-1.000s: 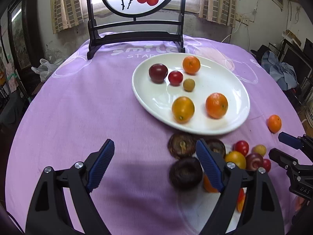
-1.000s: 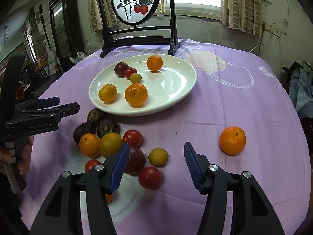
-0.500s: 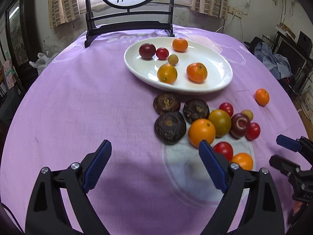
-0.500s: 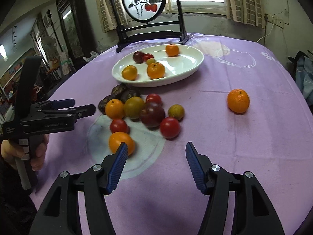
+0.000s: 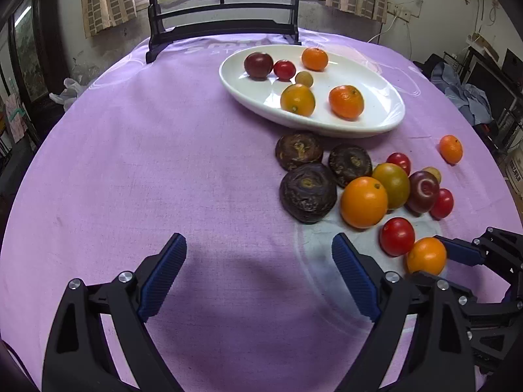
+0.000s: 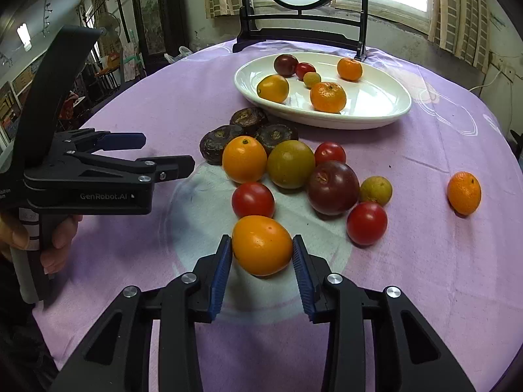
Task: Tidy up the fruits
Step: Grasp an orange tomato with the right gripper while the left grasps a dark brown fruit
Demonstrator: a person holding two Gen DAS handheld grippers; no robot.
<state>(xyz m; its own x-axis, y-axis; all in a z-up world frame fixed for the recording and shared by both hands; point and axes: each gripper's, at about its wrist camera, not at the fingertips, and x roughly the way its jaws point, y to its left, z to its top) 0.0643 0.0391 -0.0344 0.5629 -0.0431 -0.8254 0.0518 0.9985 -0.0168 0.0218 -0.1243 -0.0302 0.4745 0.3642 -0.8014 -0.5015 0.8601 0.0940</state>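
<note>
- Left wrist view: the fruit pile, cut off at the lower right a second ago, is now seen whole at centre right; the white plate (image 5: 389,121) is now further up the frame, at upper centre.
- The left gripper (image 5: 258,271) is held wide open at the bottom of the frame over bare purple tablecloth (image 5: 147,163); nothing is between its jaws, slightly wider than a second ago.
- At the lower right edge the right gripper (image 5: 438,261) is now seen bracketing the orange fruit (image 5: 426,256), which lies on the cloth just below a red tomato (image 5: 397,236).
- Plate contents: six fruits are counted — a dark plum, a small red tomato, a small yellow-green fruit, two mandarins and a yellow-orange fruit.
- Right wrist view: the right gripper (image 6: 263,258), open over empty cloth half a second ago, is now brought around the orange fruit (image 6: 261,245) at lower centre; its jaws are closing and both pads appear to meet the fruit's sides.
- Judged meaning: a pick is under way, with the plate the likely drop point; the fruit is not yet lifted.
- The left gripper (image 6: 166,156) is seen at mid left, open and empty, in a hand (image 6: 49,238).
- Same six fruits are seen in the white plate (image 6: 327,121) at upper centre; the rest lie on the cloth, one mandarin (image 6: 464,192) well apart at the right.
</note>
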